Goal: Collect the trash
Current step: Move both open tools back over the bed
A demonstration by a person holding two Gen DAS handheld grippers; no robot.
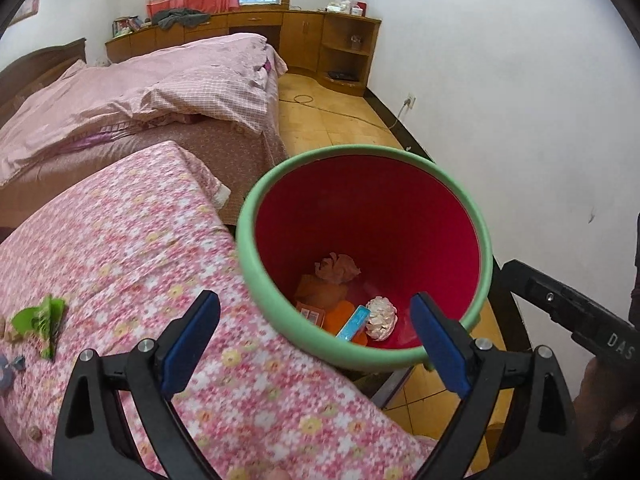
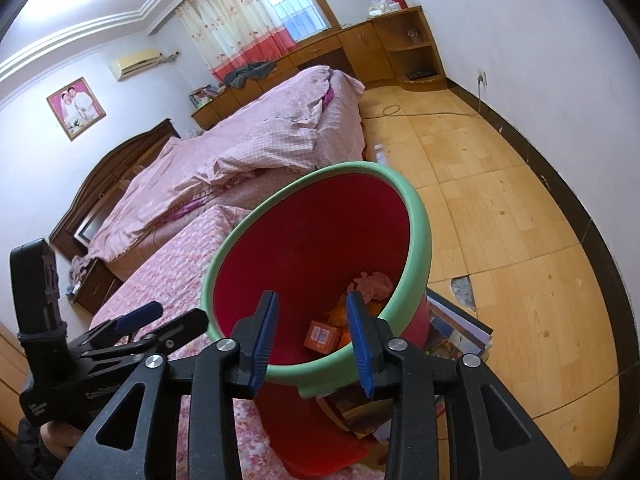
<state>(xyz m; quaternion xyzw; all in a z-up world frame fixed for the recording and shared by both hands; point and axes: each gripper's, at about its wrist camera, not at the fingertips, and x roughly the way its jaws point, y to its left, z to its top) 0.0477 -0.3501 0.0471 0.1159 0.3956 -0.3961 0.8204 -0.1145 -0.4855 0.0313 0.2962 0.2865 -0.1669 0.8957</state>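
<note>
From the left wrist, the left hand-held gripper (image 1: pixel 316 336) hangs spread wide and empty over the near rim of the bin (image 1: pixel 486 248), where crumpled paper (image 1: pixel 338 267) and a small orange box (image 1: pixel 311 313) already lie. Left of the bin, a green wrapper (image 1: pixel 38 318) waits on the table (image 1: pixel 160 248).

From the right wrist, the right hand-held gripper (image 2: pixel 314 340) is unclenched, empty, above the bin.

The trash bin (image 1: pixel 362 354) stood just beside the cloth-covered table (image 1: pixel 120 248), with a crumpled tissue (image 1: pixel 338 268), a small box (image 1: pixel 311 314) and other scraps lying in it. A torn wrapper (image 1: pixel 40 320) lay on the table, left of the bin. Behind both stood the bed (image 1: pixel 140 100), and behind that the cabinets (image 1: pixel 304 36) along the far wall.
</note>
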